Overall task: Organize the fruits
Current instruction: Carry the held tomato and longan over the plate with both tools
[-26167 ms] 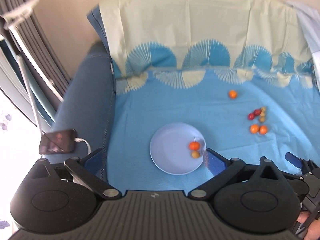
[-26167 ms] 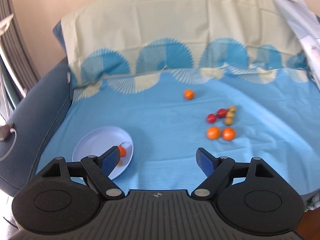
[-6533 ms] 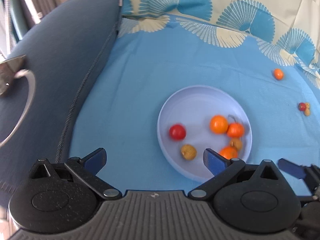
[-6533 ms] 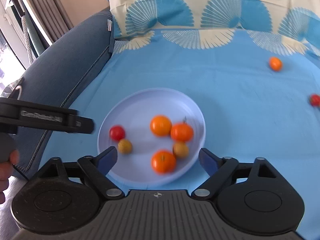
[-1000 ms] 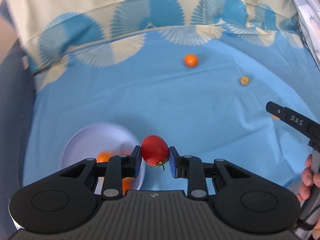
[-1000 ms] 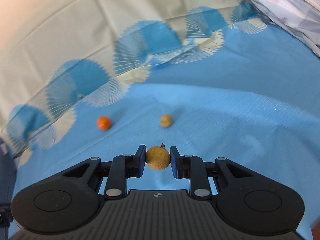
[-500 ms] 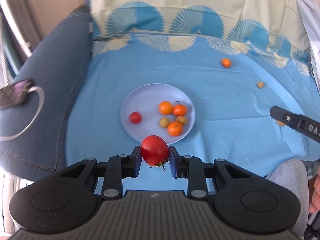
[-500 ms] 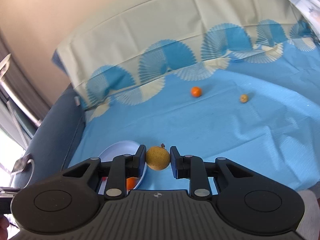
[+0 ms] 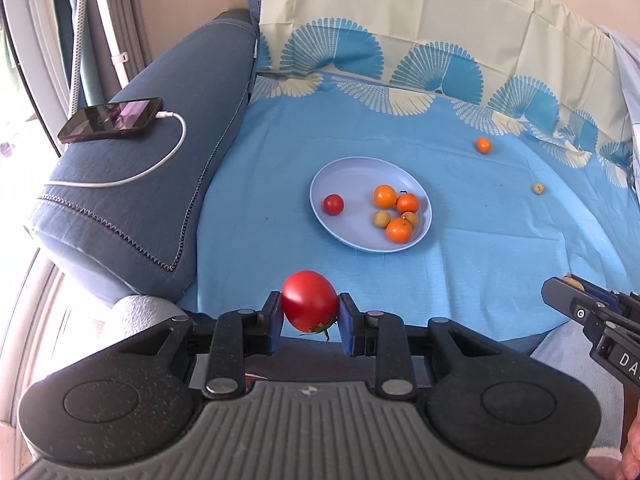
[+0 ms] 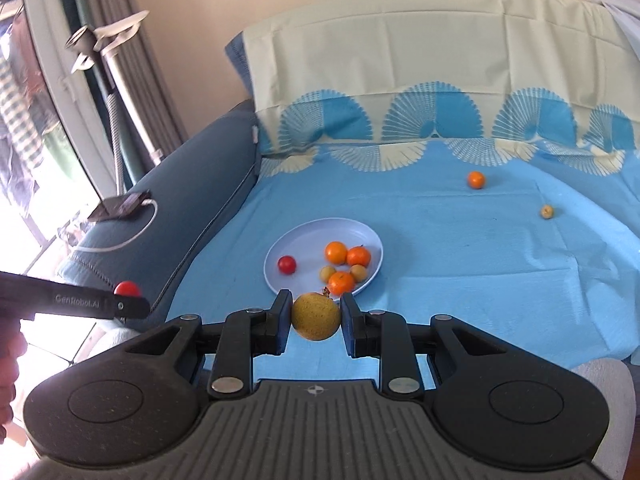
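My left gripper (image 9: pixel 309 318) is shut on a red tomato (image 9: pixel 309 301), held above the front edge of the blue sheet. My right gripper (image 10: pixel 316 318) is shut on a yellow-brown fruit (image 10: pixel 315 316), held just in front of the pale blue plate (image 10: pixel 292 248). The plate (image 9: pixel 348 172) holds several fruits: oranges (image 9: pixel 385 196), small yellow ones (image 9: pixel 381 219) and a small red one (image 9: pixel 333 204). An orange (image 9: pixel 483 145) and a small yellow fruit (image 9: pixel 539 188) lie loose on the sheet at the far right, also in the right wrist view: the orange (image 10: pixel 475 180), the yellow fruit (image 10: pixel 546 211).
A dark blue sofa arm (image 9: pixel 132 184) rises at the left with a phone (image 9: pixel 110 119) and white cable (image 9: pixel 160 160) on it. A patterned sheet covers the backrest (image 10: pixel 420 80). A window and curtain (image 10: pixel 52 112) stand at the far left.
Both grippers have pulled back and up from the sheet with their fruits still held. The plate and sofa arm now sit farther off in both views.
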`<state>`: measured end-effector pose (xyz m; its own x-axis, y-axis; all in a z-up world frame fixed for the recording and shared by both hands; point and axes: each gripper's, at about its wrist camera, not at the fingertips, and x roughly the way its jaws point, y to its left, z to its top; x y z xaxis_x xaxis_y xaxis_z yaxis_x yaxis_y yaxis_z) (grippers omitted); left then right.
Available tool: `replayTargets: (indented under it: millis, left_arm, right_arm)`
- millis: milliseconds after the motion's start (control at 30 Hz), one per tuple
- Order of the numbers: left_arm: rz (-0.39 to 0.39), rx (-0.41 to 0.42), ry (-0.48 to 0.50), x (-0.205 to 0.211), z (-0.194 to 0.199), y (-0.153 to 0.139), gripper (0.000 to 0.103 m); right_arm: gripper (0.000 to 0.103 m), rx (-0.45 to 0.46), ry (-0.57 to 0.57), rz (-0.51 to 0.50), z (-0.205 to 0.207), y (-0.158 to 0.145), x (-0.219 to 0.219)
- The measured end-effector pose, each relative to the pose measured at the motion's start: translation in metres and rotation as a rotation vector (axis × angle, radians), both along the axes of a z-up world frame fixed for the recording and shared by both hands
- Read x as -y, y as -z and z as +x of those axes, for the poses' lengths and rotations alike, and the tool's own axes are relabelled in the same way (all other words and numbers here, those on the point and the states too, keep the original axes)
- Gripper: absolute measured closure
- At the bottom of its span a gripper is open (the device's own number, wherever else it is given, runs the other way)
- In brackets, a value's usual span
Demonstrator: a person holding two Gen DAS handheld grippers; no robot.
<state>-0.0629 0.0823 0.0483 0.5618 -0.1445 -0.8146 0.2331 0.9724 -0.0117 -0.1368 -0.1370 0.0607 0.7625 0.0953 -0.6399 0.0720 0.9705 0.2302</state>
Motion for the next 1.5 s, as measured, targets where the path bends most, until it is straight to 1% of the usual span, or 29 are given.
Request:
replayTargets:
  millis: [233,500,633,967,1133,1500]
  left_arm:
    - [-0.030,0.021,0.000,-0.009,-0.003,-0.002,0.071]
    - [-0.053,0.031,-0.008,-0.014,0.002,-0.004,0.071]
    - [-0.078,0.033,-0.013,-0.019,0.005,-0.004,0.071]
    - [-0.070,0.016,-0.018,-0.019,0.016,0.004,0.071]
    - [-0.059,-0.010,-0.008,-0.011,0.030,0.011,0.071]
    - [-0.035,0.005,0.033,0.024,0.078,0.014,0.071]
  right_arm:
    - [0.076,0.006,-0.015,-0.051,-0.001,-0.006,-0.014]
    - [0.076,-0.006,-0.025,-0.071,0.001,-0.007,-0.021]
    - [0.076,-0.019,-0.029,-0.073,0.004,-0.004,-0.025]
    - [0.076,-0.060,-0.038,-0.064,0.015,0.008,-0.023]
    - [0.076,-0.075,-0.032,-0.068,0.024,0.014,-0.020]
    - [0.076,-0.086,-0.016,-0.073,0.064,0.028,-0.011]
